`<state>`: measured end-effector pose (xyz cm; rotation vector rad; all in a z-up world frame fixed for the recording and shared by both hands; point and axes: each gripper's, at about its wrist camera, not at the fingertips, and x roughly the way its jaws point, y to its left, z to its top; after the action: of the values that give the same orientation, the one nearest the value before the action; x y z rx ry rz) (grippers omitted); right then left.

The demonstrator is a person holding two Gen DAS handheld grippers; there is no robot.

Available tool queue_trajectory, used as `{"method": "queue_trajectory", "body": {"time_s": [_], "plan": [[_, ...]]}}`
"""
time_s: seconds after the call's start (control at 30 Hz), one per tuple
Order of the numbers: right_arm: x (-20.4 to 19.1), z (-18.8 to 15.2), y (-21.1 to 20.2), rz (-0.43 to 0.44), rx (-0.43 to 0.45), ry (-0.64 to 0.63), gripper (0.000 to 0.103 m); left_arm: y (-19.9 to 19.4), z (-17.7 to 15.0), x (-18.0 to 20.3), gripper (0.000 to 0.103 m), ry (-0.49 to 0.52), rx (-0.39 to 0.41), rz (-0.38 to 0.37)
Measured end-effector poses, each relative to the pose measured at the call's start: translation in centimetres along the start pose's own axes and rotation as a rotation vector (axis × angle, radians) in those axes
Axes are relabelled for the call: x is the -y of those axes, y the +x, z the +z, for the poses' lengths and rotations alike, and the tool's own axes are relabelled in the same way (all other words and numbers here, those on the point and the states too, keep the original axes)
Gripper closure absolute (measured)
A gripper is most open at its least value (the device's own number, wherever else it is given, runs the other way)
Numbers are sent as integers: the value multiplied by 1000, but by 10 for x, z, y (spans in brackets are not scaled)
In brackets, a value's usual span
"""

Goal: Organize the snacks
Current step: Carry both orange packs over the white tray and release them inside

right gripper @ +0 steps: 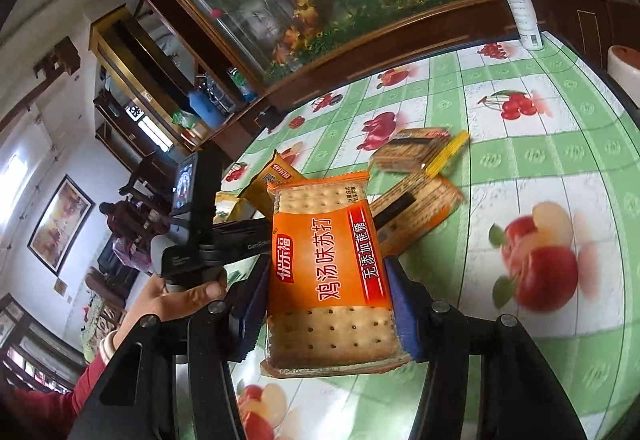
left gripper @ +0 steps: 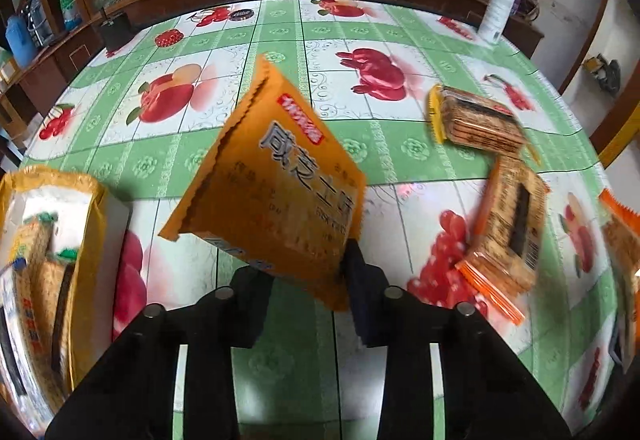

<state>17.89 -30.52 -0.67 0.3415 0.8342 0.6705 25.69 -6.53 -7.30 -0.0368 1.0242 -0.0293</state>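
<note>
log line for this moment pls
left gripper: shut on yellow cracker pack, lifted | right gripper: shut on orange soda cracker pack | two packs on table

From my left wrist view, the yellow-orange cracker packet (left gripper: 276, 176) sits between the left gripper (left gripper: 308, 268) fingers, above the fruit-print green-checked tablecloth (left gripper: 360, 156). Two clear-wrapped cracker packs (left gripper: 480, 124) (left gripper: 508, 228) lie right of it, one behind the other. A large yellow snack bag (left gripper: 44, 260) lies at left. A white spray bottle (left gripper: 498, 6) stands far right, at the table's back edge. From my right wrist view, the right gripper (right gripper: 328, 304) has an orange soda-cracker pack (right gripper: 328, 264) between its fingers, the left gripper beyond it at left.
</note>
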Motion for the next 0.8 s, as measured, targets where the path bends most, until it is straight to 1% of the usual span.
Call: {"method": "queue_trajectory", "body": {"time_s": [0.07,0.13,0.3,0.4,0.63,0.8], "plan": [[-4,-6,-4,14,-1,3,47,-5,-7,-3,77,-12,14,-25],[-10,-11,-5,9,-3,-8,47,-8,-12,-7,81,-26,24,-53],[-17,-21,-6,23,-4,-11,47,-20,-25,-19,83,-64,49,-113],[-20,-24,-7,33,-2,-10,47,-33,-32,-24,85,-73,76,-120],[-33,-30,-7,48,10,-18,47,-66,-49,-36,88,-72,140,-100],[-43,-38,-5,69,7,-19,47,-78,-59,-43,88,-74,160,-121]]}}
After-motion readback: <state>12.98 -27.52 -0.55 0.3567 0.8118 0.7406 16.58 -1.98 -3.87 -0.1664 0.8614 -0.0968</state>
